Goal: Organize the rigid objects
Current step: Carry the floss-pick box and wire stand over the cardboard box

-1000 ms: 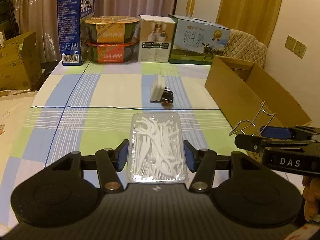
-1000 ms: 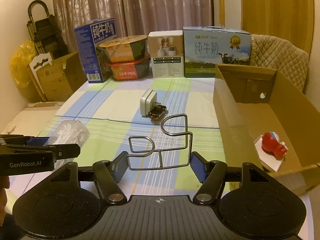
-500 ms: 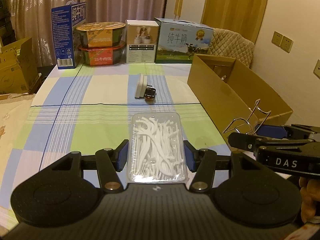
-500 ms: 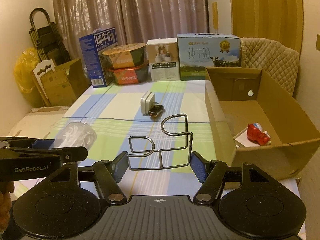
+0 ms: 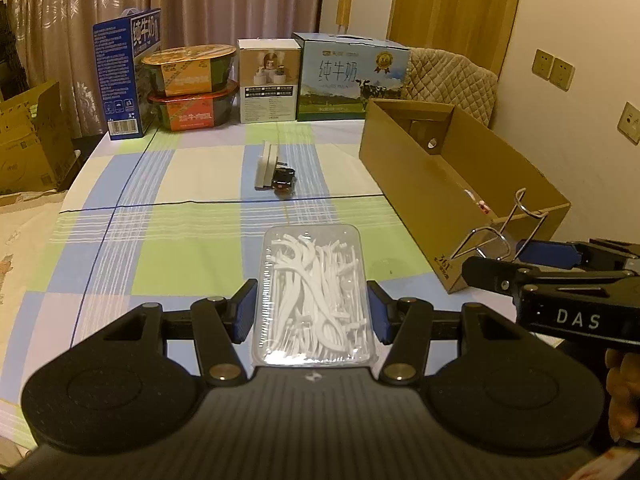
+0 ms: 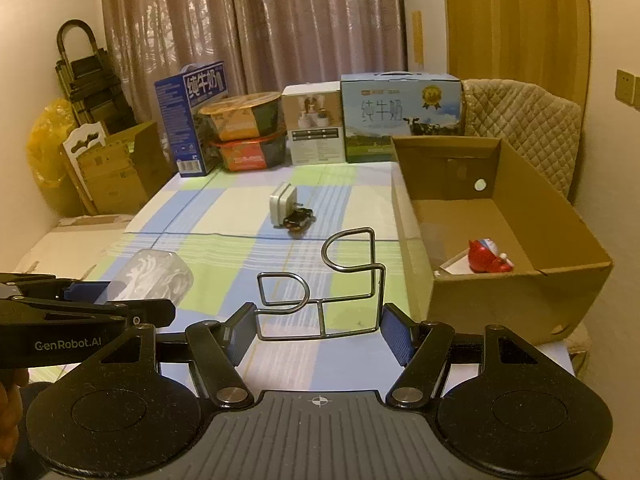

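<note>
Both pairs of jaws are clamped on something. Between the blue pads of the left gripper sits a clear plastic box of white floss picks, squeezed along its long sides and held above the checked tablecloth. The right gripper pinches a bent wire rack by the ends of its base bar, with its two loops standing up in front of the camera. Each tool shows in the other's view: the right one at the left camera's right edge, the left one low at the right camera's left edge, a bit of the person's hand behind it.

Farther out on the cloth, a white plug adapter stands touching a small dark toy car. To the right lies an open cardboard box holding a red toy on a white card. Along the table's far edge stand a blue milk carton, two stacked instant-food bowls, a small white box and a milk carton case, with curtains behind.
</note>
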{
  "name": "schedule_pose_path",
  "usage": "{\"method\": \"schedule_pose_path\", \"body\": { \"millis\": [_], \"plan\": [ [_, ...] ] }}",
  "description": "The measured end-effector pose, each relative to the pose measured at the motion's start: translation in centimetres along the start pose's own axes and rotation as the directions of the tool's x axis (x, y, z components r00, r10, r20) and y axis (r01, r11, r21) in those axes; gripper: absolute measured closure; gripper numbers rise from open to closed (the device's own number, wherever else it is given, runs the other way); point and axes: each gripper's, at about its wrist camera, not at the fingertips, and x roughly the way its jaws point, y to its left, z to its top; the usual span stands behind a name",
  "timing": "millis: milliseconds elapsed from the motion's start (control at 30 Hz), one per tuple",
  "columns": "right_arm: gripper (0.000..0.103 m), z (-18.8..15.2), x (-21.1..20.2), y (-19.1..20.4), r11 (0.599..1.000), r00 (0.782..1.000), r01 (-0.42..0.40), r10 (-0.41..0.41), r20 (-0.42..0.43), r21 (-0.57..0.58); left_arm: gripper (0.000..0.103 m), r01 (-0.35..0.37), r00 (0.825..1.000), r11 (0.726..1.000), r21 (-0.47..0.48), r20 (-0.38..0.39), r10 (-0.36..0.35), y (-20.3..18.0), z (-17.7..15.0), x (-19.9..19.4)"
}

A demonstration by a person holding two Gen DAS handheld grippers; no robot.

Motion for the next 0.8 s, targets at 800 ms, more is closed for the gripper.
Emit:
{"method": "schedule_pose_path", "body": {
  "millis": [800],
  "plan": [
    [0.039, -0.2, -2.8, -4.4, 0.994, 0.996, 0.084, -0.084, 0.005, 0.065, 0.052, 0.066, 0.998, 0.997, 0.031, 0.008, -0.066, -3.4, 1.3, 0.3]
  ]
}}
